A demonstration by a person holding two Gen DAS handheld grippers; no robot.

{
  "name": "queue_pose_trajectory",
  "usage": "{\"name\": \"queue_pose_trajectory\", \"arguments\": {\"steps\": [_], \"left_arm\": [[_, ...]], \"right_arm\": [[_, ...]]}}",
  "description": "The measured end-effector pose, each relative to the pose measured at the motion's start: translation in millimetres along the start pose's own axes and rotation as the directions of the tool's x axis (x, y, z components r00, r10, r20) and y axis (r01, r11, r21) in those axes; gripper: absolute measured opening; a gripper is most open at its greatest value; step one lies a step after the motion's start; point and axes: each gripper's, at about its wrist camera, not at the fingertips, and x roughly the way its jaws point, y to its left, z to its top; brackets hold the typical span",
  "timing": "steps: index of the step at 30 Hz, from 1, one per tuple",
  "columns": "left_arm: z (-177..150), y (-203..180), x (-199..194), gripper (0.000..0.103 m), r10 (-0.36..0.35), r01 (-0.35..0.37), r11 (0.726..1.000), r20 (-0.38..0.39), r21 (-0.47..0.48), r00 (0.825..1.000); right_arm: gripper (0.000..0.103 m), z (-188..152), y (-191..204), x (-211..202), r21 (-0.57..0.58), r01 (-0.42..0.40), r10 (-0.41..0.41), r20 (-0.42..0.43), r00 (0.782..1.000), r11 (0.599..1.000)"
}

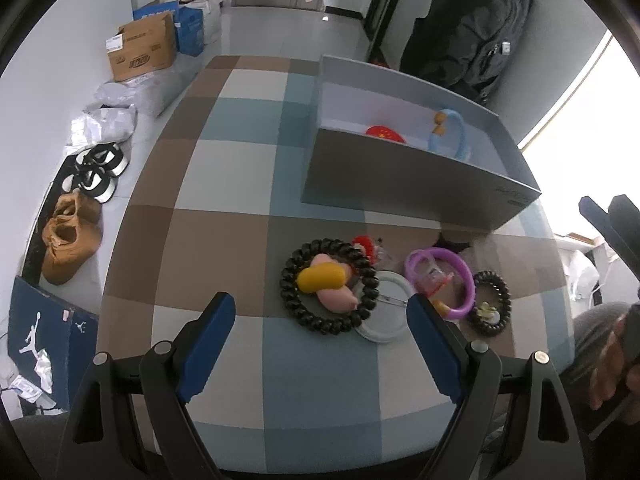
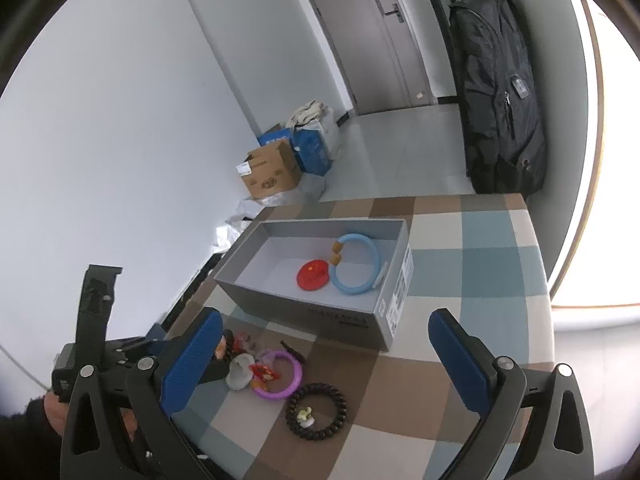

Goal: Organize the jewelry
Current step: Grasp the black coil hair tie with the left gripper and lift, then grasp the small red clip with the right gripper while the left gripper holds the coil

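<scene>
A grey box [image 1: 392, 184] [image 2: 304, 308] on the checkered table holds a blue bangle [image 1: 450, 132] [image 2: 356, 264] and a red round piece [image 1: 385, 134] [image 2: 314, 276]. In front of it lie a large black bead bracelet [image 1: 329, 292] around yellow and pink pieces [image 1: 326, 278], a white ring [image 1: 386, 306] [image 2: 240, 372], a purple bangle [image 1: 440, 280] [image 2: 280, 374], and a small black bracelet with a pale charm [image 1: 489, 304] [image 2: 317, 411]. My left gripper [image 1: 322, 312] is open above the table, just short of the large black bracelet. My right gripper [image 2: 326, 340] is open, above the pile.
The checkered table [image 1: 224, 240] [image 2: 460, 264] ends at a near edge. On the floor to the left are shoes [image 1: 70, 236], cardboard boxes [image 1: 142, 50] [image 2: 272, 174] and bags. A black backpack [image 1: 476, 28] [image 2: 502, 92] hangs behind the table.
</scene>
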Motion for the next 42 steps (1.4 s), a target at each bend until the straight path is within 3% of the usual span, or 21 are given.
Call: {"name": "queue_pose_trajectory", "arguments": {"steps": [5,10,24,34,42], "left_arm": [[1,-1,1,0.084,0.004,-0.004,1.000,0.012,0.000,1.000],[1,0,4,0.048,-0.018,0.018,1.000,0.001,-0.003,1.000],[2,-4,-22,0.046,-0.072,0.075,0.997,0.095,-0.022,0.993],[8,7,-49,0.046,-0.187,0.211,0.974,0.231,-0.081,0.955],[11,10,-58,0.046,-0.227,0.258,0.963,0.281,-0.080,0.933]], "right_arm": [[0.103,0,-1,1,0.002,0.000,0.000,-0.003,1.000,1.000],[0.103,0,-2,0,0.005,0.002,-0.002,-0.005,1.000,1.000],[0.103,-1,-5,2,0.016,0.005,-0.005,-0.014,1.000,1.000],[0.103,-7,-2,9,0.009,0.000,0.001,-0.047,0.999,1.000],[0.103,-19,14,19,-0.025,-0.057,0.054,-0.107,0.993,0.998]]}}
